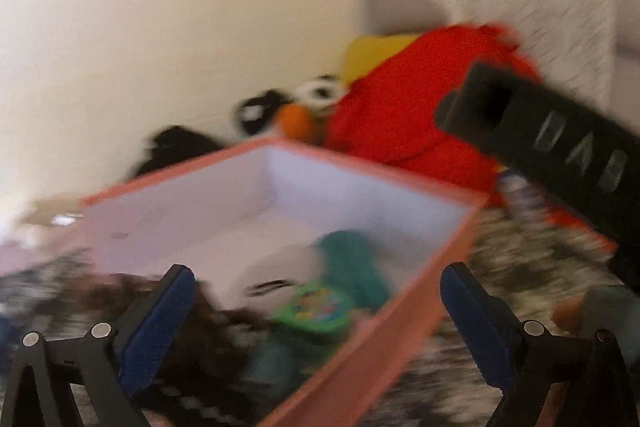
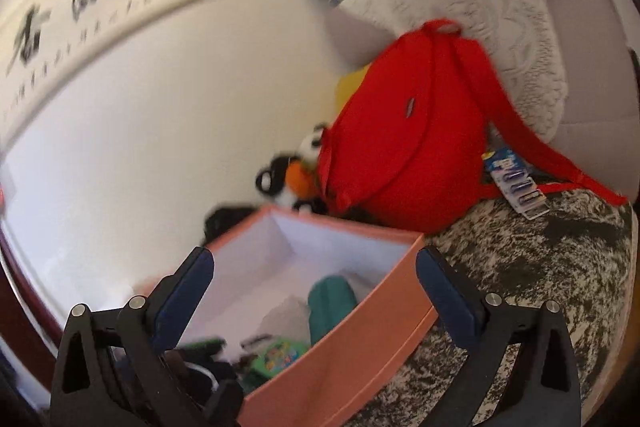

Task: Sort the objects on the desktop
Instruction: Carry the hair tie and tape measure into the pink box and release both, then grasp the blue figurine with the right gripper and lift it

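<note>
Box (image 1: 420, 291), pink outside, white inside, open-topped, fills the near middle of the left wrist view, heavily blurred. Inside it lie a teal soft item (image 1: 352, 259), a white item (image 1: 280, 267) and a green printed toy (image 1: 316, 307). The left gripper (image 1: 318, 291) hangs over the near end of the box, jaws wide and holding nothing. Far behind the box: a red backpack (image 1: 400, 115), a black-and-white plush with an orange beak (image 1: 304, 107) and something yellow (image 1: 372, 55) against a pale wall. A black tool body (image 1: 560, 143), likely the other gripper, crosses the right side. The mottled black-and-white surface (image 1: 520, 267) carries everything.

Right wrist view, sharper. The right gripper (image 2: 314, 291) sits above the same box (image 2: 340, 363), jaws wide, nothing between them. The teal item (image 2: 330, 303), the white item (image 2: 288, 315) and the toy (image 2: 280, 351) rest in the box; dark items at its near left end are too blurred to name. The backpack (image 2: 400, 131) leans on a white cushion (image 2: 480, 11), the plush (image 2: 296, 171) at its left. A blister pack (image 2: 516, 183) lies on the surface (image 2: 540, 287) at the backpack's right, well apart from the box.

Risks, as judgement: both tools crowd one box, so a quick swing could knock them together or shove the light box along the surface. A reach for the blister pack could snag the backpack strap (image 2: 560, 167).
</note>
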`<control>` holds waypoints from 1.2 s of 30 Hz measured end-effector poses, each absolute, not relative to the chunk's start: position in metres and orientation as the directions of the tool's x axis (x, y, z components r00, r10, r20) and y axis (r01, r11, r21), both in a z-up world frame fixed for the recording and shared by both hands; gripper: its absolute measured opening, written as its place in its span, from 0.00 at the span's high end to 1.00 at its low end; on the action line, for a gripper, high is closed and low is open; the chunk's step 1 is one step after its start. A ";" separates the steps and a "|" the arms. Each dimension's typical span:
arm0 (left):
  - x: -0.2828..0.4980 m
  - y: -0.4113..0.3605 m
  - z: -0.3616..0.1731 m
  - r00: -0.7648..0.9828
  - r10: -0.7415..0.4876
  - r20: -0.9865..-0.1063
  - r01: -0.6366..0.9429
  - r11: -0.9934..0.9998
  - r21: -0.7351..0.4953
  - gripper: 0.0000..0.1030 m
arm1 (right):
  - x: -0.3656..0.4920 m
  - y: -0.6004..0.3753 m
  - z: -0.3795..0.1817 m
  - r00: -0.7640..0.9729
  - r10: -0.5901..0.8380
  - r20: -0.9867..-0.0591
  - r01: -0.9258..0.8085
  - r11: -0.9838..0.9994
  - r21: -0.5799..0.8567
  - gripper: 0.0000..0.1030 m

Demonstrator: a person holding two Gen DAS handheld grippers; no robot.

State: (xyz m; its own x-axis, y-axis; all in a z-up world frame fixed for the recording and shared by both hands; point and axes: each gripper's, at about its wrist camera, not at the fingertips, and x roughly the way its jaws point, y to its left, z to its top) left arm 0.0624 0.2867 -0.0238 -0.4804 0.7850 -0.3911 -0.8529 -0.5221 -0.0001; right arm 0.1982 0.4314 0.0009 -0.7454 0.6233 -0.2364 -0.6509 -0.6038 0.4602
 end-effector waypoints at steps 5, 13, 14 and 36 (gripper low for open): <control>0.077 0.279 -0.017 -0.423 0.840 -0.339 -0.889 -0.457 -0.022 0.09 | 0.224 0.425 0.012 -0.736 0.659 -0.155 -0.632 -0.586 0.507 0.00; 0.068 0.219 0.033 -0.651 0.731 -0.204 -0.754 -0.653 0.067 0.00 | 0.199 0.407 0.018 -0.857 0.489 -0.165 -0.503 -0.721 0.476 0.00; 0.055 0.207 0.036 -0.689 0.692 -0.216 -0.715 -0.698 0.042 0.00 | 0.187 0.400 0.017 -0.883 0.429 -0.190 -0.466 -0.758 0.456 0.00; -0.085 0.005 0.001 -0.826 0.264 -0.498 -0.079 -0.929 -0.362 0.01 | 0.118 0.343 0.007 -0.838 0.479 -0.260 -0.538 -0.807 0.246 0.00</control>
